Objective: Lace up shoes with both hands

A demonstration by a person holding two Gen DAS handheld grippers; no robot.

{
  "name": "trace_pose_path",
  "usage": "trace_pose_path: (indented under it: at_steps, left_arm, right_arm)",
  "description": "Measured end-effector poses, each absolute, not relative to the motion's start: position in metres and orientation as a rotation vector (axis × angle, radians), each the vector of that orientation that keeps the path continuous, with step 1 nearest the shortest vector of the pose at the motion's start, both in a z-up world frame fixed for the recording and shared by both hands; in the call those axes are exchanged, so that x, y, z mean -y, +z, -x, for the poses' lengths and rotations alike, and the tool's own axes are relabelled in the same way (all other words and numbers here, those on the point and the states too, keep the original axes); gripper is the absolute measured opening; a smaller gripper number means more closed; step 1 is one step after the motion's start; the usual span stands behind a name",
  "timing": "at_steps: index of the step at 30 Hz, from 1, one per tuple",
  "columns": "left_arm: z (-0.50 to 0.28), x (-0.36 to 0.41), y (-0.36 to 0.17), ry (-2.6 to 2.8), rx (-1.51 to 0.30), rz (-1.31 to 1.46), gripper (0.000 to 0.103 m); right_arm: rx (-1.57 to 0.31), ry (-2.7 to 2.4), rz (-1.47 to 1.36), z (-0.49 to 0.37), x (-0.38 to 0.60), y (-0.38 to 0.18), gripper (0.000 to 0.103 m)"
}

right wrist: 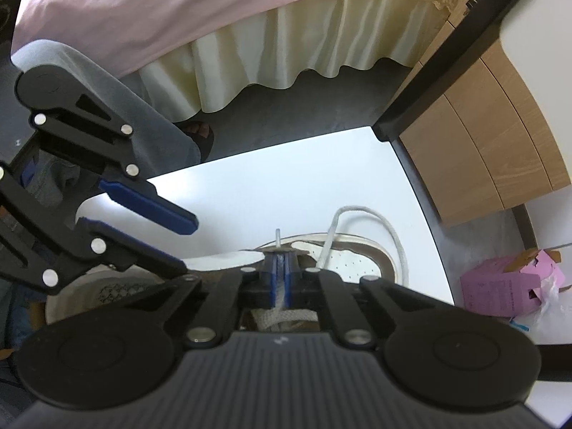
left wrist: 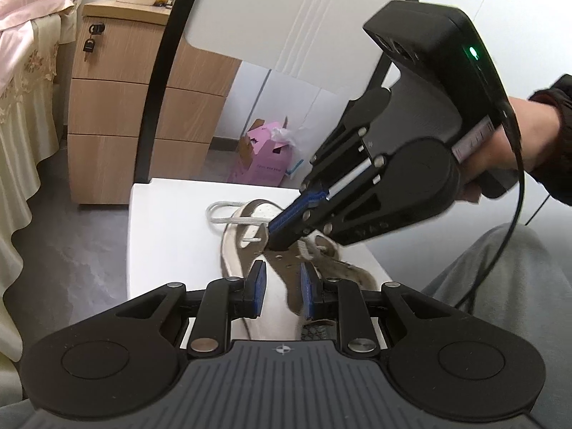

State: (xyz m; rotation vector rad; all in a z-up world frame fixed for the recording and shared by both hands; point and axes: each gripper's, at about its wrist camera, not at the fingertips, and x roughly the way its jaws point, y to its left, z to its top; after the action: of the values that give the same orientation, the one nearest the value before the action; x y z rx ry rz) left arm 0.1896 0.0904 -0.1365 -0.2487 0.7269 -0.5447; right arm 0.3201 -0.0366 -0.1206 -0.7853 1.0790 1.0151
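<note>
Right tool (right wrist: 280,279) pinched tight on white shoelace (right wrist: 361,214) above worn white shoe (left wrist: 264,296), left tool (left wrist: 282,282) part open with nothing gripped, hovering over shoe, shoe lying on white table (right wrist: 286,186), bed (right wrist: 178,18) beyond.

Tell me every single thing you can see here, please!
shoe: one, white and tan, on the chair seat
lace: one, white, looped past the shoe's toe
chair: one, white seat, black frame
drawer cabinet: one, wooden, behind the chair
box: one, pink, on the floor
bed: one, pink cover, cream skirt
left tool: one, black with blue pads, open over the shoe
right tool: one, black, shut on the lace
hand: one, holding the right tool
</note>
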Motion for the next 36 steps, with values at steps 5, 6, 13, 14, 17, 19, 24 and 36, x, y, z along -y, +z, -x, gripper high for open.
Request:
trace_pose_path:
  at_steps: [5, 6, 13, 14, 17, 19, 24, 36]
  left_arm:
    - [-0.181, -0.081, -0.133, -0.579, -0.689, 0.206, 0.043]
    - [-0.180, -0.079, -0.133, -0.576, -0.687, 0.197, 0.043]
    - [-0.191, -0.069, -0.147, -0.513, -0.754, 0.129, 0.041]
    - [-0.193, -0.067, -0.149, -0.506, -0.766, 0.117, 0.037]
    - [-0.198, -0.063, -0.156, -0.512, -0.801, 0.092, 0.025]
    - [-0.200, -0.060, -0.158, -0.528, -0.809, 0.073, 0.024]
    - [-0.202, -0.058, -0.158, -0.550, -0.809, 0.054, 0.025]
    - [-0.202, -0.060, -0.158, -0.540, -0.800, 0.049, 0.025]
  right_arm:
    - [-1.064, 1.027, 0.721, -0.331, 0.034, -0.101, 0.030]
    - [-1.068, 1.024, 0.709, -0.335, 0.031, -0.101, 0.030]
    - [-1.183, 1.018, 0.789, -0.344, 0.002, -0.139, 0.028]
    - [-1.186, 1.013, 0.810, -0.343, 0.001, -0.143, 0.025]
    - [-1.190, 1.022, 0.832, -0.341, -0.002, -0.146, 0.003]
    - [-1.180, 1.034, 0.845, -0.337, -0.004, -0.144, 0.003]
    - [-1.115, 1.049, 0.741, -0.337, -0.002, -0.126, 0.002]
    - [-0.980, 1.064, 0.521, -0.342, -0.004, -0.085, 0.003]
